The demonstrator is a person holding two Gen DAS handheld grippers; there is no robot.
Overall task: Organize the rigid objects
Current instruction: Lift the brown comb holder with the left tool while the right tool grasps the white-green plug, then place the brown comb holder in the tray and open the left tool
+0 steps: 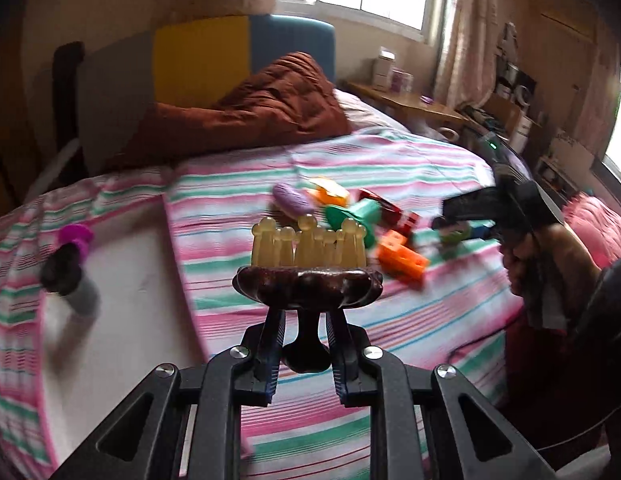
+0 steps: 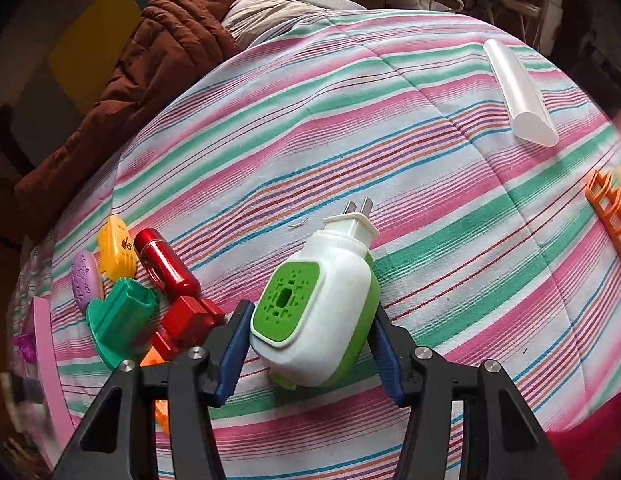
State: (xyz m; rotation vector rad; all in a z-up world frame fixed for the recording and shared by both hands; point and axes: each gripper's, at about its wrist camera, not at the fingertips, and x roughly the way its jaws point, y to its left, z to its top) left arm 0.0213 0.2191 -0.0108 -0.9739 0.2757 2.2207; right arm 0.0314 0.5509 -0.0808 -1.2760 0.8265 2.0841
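The brown brush (image 1: 308,284), its pale rubbery bristles pointing up, sits at the centre of the left wrist view, pinched by its stem between the fingers of the left hand-held gripper (image 1: 304,344), which is clamped tight on it and carries it above the striped bed (image 1: 390,320). In the right wrist view the white and green plug-in device (image 2: 318,312) lies lower centre between the jaws of the right hand-held gripper (image 2: 308,344); both blue pads look to be against its sides, so I judge it gripped, though the contact on the right side is partly hidden and I would not swear to it. To the left of that device the loose pile waits: green holder (image 2: 120,320), red cylinder (image 2: 166,266), red block (image 2: 188,322), yellow piece (image 2: 116,250) and purple oval (image 2: 86,280), touching or nearly so. A white tube (image 2: 518,92) lies well apart at the upper right, and an orange rack (image 2: 610,208) shows at the right edge. At the left of the left wrist view lies a white tray (image 1: 122,280) with a pink rim, holding a dark item with a purple top (image 1: 68,260). The step in hand appears to be carrying picked pieces to that tray; next, the brush needs lowering over bare tray surface, clear of the dark item, before release.
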